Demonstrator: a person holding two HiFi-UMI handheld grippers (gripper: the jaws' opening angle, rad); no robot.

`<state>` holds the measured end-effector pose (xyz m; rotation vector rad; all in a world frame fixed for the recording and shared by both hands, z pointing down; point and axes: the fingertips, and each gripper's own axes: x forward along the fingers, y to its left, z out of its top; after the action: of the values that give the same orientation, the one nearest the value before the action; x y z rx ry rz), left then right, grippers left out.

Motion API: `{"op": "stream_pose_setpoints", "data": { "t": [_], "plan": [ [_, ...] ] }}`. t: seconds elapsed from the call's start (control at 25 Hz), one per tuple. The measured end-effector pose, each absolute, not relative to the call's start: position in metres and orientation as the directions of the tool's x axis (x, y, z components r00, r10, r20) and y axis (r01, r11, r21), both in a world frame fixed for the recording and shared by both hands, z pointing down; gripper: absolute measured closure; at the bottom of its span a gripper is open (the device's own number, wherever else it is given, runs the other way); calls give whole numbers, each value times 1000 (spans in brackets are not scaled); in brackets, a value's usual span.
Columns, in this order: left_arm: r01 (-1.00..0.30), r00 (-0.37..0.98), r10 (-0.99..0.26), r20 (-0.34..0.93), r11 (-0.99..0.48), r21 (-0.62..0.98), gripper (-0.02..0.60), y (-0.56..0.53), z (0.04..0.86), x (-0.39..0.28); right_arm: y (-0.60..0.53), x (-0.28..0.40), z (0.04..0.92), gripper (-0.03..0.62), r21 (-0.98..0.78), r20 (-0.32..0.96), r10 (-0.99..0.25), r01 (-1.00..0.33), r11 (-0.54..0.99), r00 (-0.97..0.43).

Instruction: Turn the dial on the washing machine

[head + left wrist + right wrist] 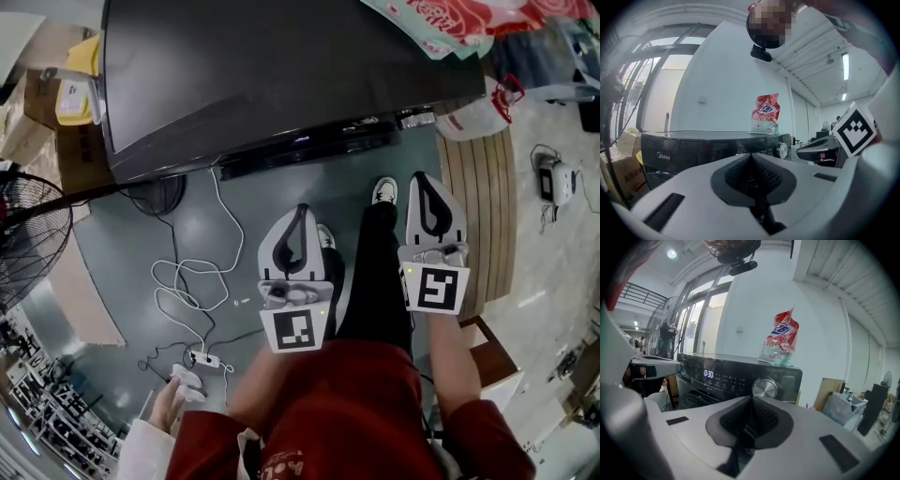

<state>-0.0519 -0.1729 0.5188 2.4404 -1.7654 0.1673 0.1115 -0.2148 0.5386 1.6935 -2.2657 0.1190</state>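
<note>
Left gripper (301, 212) and right gripper (420, 180) are hovering shut, empty, before the washer (723, 374); I'm reckoning approach next, opening right around its dial (764, 388).

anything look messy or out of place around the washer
Two things stand out. A white cable lies in loose tangled loops on the floor in front of the washing machine, a trip hazard. A red and white bag stands on the machine's lid, above the dial. Nothing looks spilled or damaged.
</note>
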Motion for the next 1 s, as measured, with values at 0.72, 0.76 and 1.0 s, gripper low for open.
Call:
{"op": "stream_pose_setpoints", "data": {
  "t": [0.72,0.76,1.0],
  "plan": [
    [-949,315,-932,178,-312,49,572,-168,515,-58,-266,107,546,260,447,360,-923,-843,300,-137],
    [-949,316,-932,177,-312,50,572,-168,515,-58,-268,106,546,260,470,360,-924,-830,301,-131],
    [-949,316,-930,186,-311,57,572,-166,517,-59,-279,105,548,256,628,356,-929,-711,318,-101]
  ]
}}
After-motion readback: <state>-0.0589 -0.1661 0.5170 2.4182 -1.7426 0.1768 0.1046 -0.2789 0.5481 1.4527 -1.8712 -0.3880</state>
